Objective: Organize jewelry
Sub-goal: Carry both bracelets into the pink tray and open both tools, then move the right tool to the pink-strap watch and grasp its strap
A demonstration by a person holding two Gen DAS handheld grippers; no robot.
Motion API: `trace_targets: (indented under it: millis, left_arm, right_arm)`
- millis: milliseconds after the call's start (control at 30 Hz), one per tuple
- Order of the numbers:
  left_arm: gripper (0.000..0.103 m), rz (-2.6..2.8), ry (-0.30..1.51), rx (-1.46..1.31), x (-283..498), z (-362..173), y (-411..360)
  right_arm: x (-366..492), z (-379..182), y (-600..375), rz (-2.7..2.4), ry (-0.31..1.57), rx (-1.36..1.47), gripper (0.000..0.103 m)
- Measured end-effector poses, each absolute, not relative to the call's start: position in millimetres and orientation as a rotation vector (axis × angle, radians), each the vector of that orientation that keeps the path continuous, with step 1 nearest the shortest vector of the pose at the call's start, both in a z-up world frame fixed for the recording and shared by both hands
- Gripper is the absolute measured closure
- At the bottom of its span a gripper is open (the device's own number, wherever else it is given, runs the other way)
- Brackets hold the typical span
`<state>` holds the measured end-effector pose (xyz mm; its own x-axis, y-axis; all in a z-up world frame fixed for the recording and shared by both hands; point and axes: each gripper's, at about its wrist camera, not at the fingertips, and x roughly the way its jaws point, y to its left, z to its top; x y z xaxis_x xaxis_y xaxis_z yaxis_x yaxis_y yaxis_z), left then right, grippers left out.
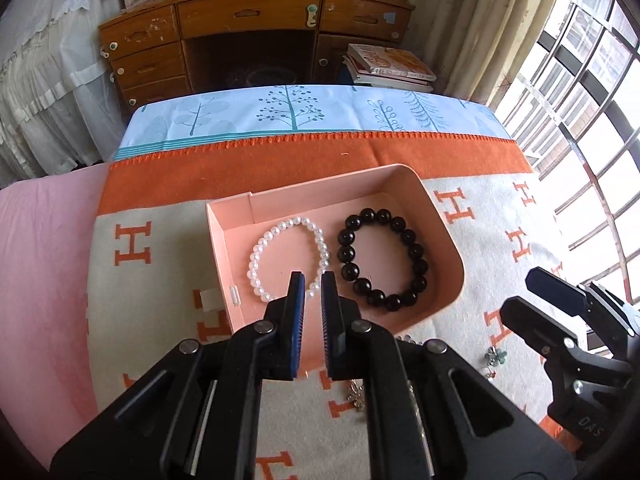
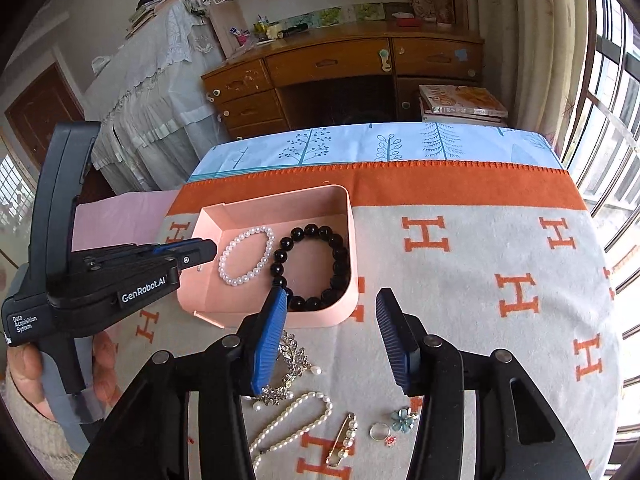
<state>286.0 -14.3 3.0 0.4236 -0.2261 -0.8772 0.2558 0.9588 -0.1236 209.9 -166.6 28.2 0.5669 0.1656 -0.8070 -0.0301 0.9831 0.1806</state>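
A pink box (image 1: 404,178) (image 2: 320,314) lies open on the blanket. Inside it lie a white pearl bracelet (image 1: 260,246) (image 2: 244,278) and a black bead bracelet (image 1: 416,248) (image 2: 340,256), side by side. My left gripper (image 1: 312,280) (image 2: 210,250) hovers over the box's near left part, jaws slightly apart and empty. My right gripper (image 2: 332,300) (image 1: 520,288) is open and empty, just in front of the box. In the right wrist view, loose pieces lie below it: a crystal brooch (image 2: 290,356), a pearl necklace (image 2: 296,420), a pearl safety pin (image 2: 344,440), a ring (image 2: 379,432) and a blue flower piece (image 2: 402,418).
The orange and cream blanket (image 2: 480,280) covers the bed, with a blue tree-print sheet (image 1: 304,112) at its far edge and pink cloth (image 1: 44,240) at the left. A wooden desk (image 1: 248,28) and stacked books (image 1: 392,64) stand beyond. A window (image 1: 580,100) is at the right.
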Motion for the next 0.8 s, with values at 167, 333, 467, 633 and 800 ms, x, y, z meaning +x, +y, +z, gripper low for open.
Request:
trace_targets:
  millis: [167,333,467,633,800]
  left_arm:
    - [0.097,-0.363,1.107,0.010,254.9,18.9,-7.9]
    - [0.097,-0.341,1.130,0.007,220.3,31.5,5.4]
    - [0.097,-0.329,1.098,0.007,187.5,44.1,20.0]
    - [0.097,-0.315,1.040,0.007,145.3,60.5,43.0]
    - [0.097,-0.239,1.022,-0.008,107.1,62.4,70.7]
  right_arm:
    - [180.3,26.2,-172.1,0.140,0.956,0.218,0.045]
    - [146.5,35.2,-167.7,0.127,0.962,0.167,0.030]
    - [106.5,55.3,-161.3,0.142,0.886,0.128,0.019]
    - [60.8,76.8,-150.3,0.194,0.845,0.077,0.019]
    - [25.6,82.4,-139.7,0.234,0.851,0.064,0.020]
